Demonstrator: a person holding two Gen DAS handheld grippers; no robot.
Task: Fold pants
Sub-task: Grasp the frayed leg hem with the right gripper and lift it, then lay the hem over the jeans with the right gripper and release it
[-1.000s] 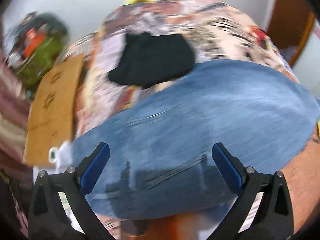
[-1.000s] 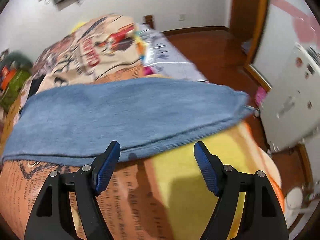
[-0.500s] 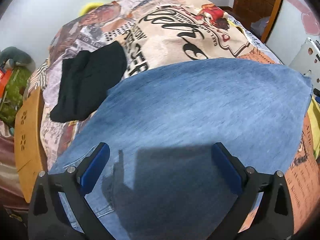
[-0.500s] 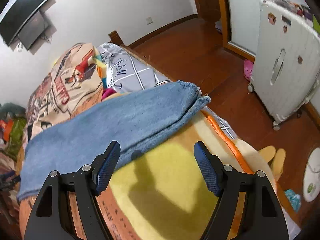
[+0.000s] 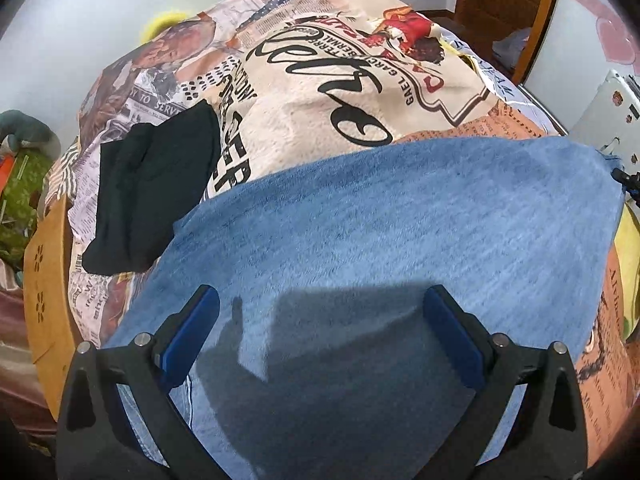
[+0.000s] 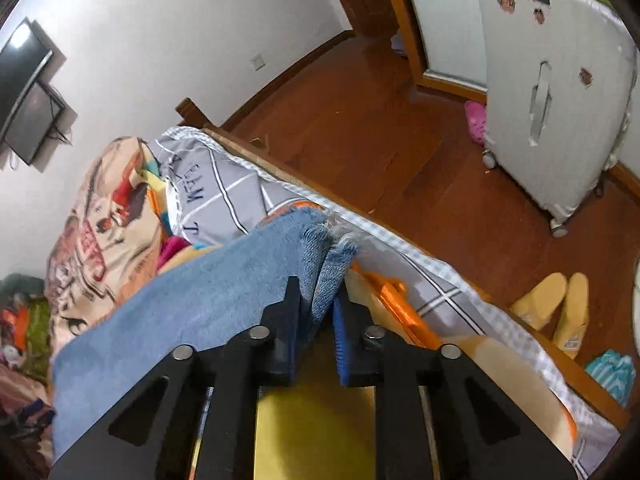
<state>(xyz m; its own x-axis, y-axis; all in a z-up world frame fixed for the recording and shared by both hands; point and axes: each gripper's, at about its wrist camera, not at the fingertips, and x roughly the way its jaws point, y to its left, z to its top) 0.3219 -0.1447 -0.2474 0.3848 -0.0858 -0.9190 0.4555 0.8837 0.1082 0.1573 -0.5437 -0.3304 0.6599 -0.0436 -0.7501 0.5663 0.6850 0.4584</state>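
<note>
Blue denim pants [image 5: 400,240] lie flat across a bed with a printed blanket [image 5: 320,92]. My left gripper [image 5: 320,320] hovers over the waist end with its blue pads wide apart and nothing between them, so it is open. In the right wrist view the frayed hem of the pants [image 6: 320,248] sits pinched between the pads of my right gripper [image 6: 318,300], whose jaws are closing on the denim near the bed's edge. The tip of that gripper [image 5: 624,182] peeks in at the far right of the left wrist view.
A folded black garment [image 5: 152,188] lies on the blanket left of the pants. A wooden bed frame [image 6: 460,276] borders a red-brown floor with yellow slippers [image 6: 556,308] and a white suitcase [image 6: 552,92]. A cardboard piece [image 5: 44,280] stands at the left.
My right gripper swung to the leg hem and closed on it; before, its jaws stood wide apart. My left gripper slid along the pants and stays open.
</note>
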